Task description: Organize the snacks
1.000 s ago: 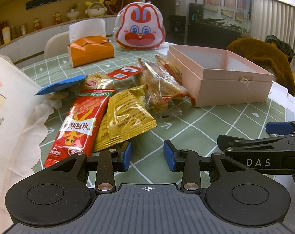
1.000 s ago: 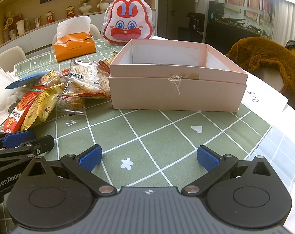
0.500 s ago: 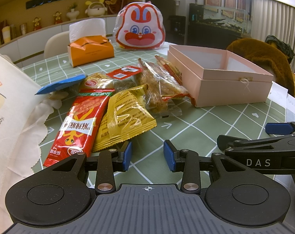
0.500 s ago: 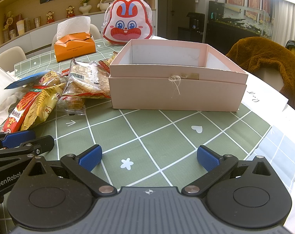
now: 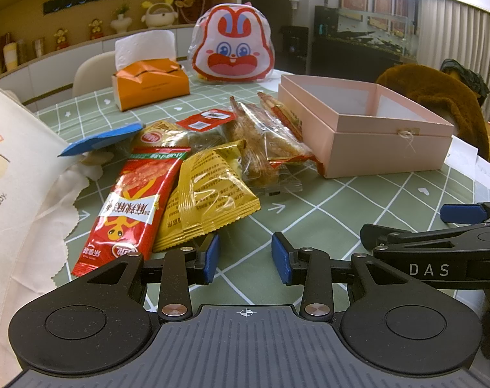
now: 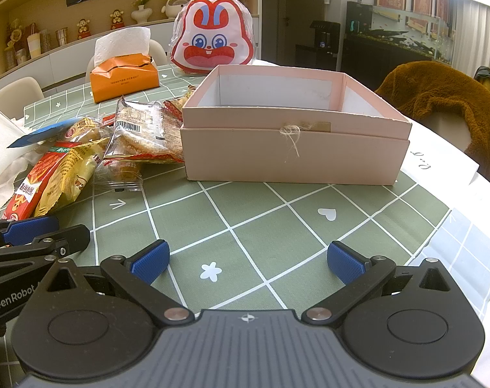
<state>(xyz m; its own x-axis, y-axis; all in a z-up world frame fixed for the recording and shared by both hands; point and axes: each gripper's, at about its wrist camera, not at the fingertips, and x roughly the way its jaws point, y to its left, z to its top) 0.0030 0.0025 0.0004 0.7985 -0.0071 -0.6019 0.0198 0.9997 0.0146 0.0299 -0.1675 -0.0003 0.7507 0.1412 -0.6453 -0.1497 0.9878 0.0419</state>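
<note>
In the left wrist view a cream cloth bag (image 5: pixel 15 174) crowds the table's edge at 9 o'clock, its scalloped hem lying just beside the snack pile. The pile lies loose, probably tipped out for sorting: a red packet (image 5: pixel 128 207) at 10 o'clock from the left gripper (image 5: pixel 244 253), a yellow packet (image 5: pixel 212 190) overlapping it at 11 o'clock, and clear-wrapped biscuits (image 5: pixel 264 142) at 12 o'clock, leaning against the pink box (image 5: pixel 384 148). The left gripper is released, its jaws partly apart with nothing but tablecloth (image 5: pixel 325 213) between them; its left pad sits just beside the yellow packet's lower corner, so that packet looks like the easiest first pick.

The pink box stands open and empty at 1 o'clock, presumably the place meant for the snacks, and its near wall is a rim any packet must clear. In the right wrist view the right gripper (image 6: pixel 248 263) hangs wide open and empty over bare green checks, the box at 12 o'clock. Open cloth lies between both grippers and the box; at 3 o'clock the table's edge curves away.
</note>
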